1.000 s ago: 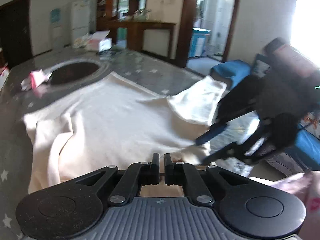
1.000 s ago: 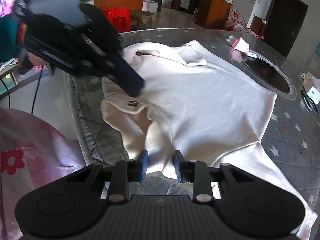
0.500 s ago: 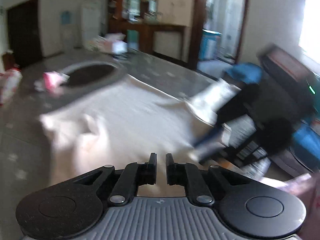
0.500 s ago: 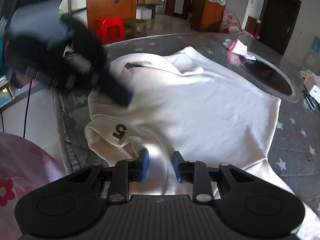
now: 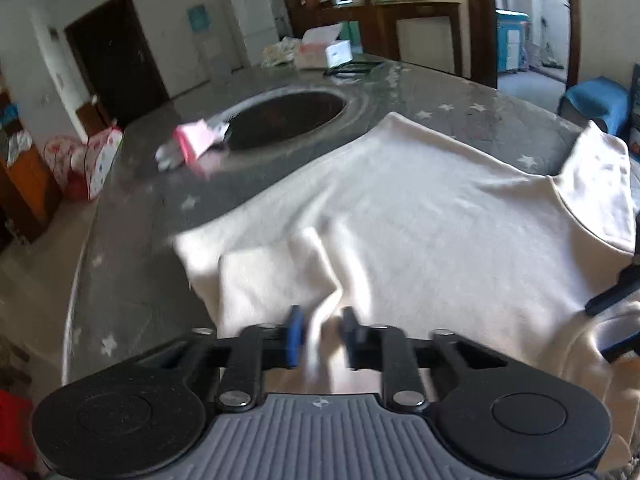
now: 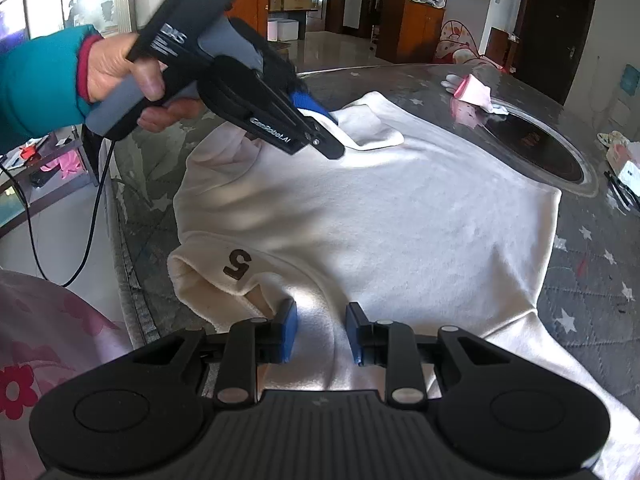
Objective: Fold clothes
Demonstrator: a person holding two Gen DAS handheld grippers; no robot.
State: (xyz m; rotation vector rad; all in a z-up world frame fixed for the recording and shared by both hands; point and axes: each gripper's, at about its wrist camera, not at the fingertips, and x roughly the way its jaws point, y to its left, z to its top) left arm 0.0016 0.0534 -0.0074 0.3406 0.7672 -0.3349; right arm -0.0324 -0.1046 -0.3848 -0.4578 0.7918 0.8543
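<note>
A cream sweatshirt (image 5: 420, 220) (image 6: 380, 220) lies spread on the round grey table, its neck label "5" (image 6: 238, 266) near the table edge. My left gripper (image 5: 322, 336) (image 6: 334, 134) points down at the folded-over sleeve (image 5: 272, 280) (image 6: 372, 120). Its jaws stand a little apart with a ridge of sleeve cloth between them, blurred by motion. My right gripper (image 6: 322, 332) sits at the near shoulder beside the neck, shut on a raised fold of the sweatshirt. Its fingers (image 5: 612, 296) show at the right edge of the left wrist view.
The table (image 5: 132, 280) has a dark round inset (image 5: 288, 120) (image 6: 532, 148) beyond the garment, with a pink packet (image 5: 192, 144) (image 6: 472, 90) beside it. Boxes (image 5: 324, 52) stand at the far edge. A hand in a teal sleeve (image 6: 116, 68) holds the left gripper.
My left gripper has swung left from the near hem beside the right gripper to the folded sleeve, and its jaws have parted from shut. The right gripper has barely shifted.
</note>
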